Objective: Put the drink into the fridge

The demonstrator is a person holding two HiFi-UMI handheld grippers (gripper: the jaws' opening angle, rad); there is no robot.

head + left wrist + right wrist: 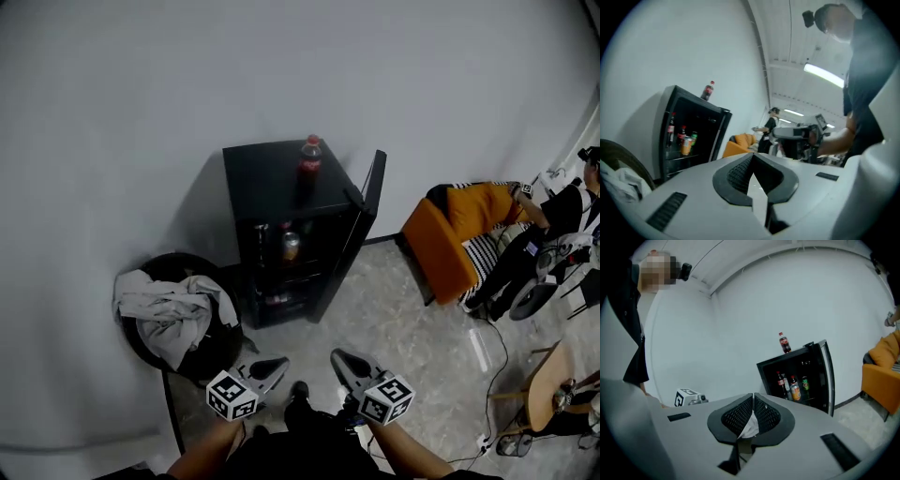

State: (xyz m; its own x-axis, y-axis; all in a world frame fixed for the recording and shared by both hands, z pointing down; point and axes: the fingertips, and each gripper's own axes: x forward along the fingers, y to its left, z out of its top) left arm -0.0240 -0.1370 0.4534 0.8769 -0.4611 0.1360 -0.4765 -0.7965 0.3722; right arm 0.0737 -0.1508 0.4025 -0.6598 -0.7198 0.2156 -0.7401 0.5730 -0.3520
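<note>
A cola bottle [310,161] with a red label stands upright on top of a black mini fridge [272,183]. The fridge door [366,220] is swung open to the right. Several bottles and a can [291,246] sit on its shelves. The bottle [708,90] and fridge [691,129] show far off in the left gripper view, and the same bottle [783,342] and fridge [799,376] in the right gripper view. My left gripper [275,365] and right gripper [340,358] are low and near me, well short of the fridge. Both are shut and hold nothing.
A black bin draped with grey cloth [173,314] stands left of the fridge. An orange armchair [450,234] and a seated person [562,216] are at the right. A cable [497,375] lies on the floor near a wooden table [548,384].
</note>
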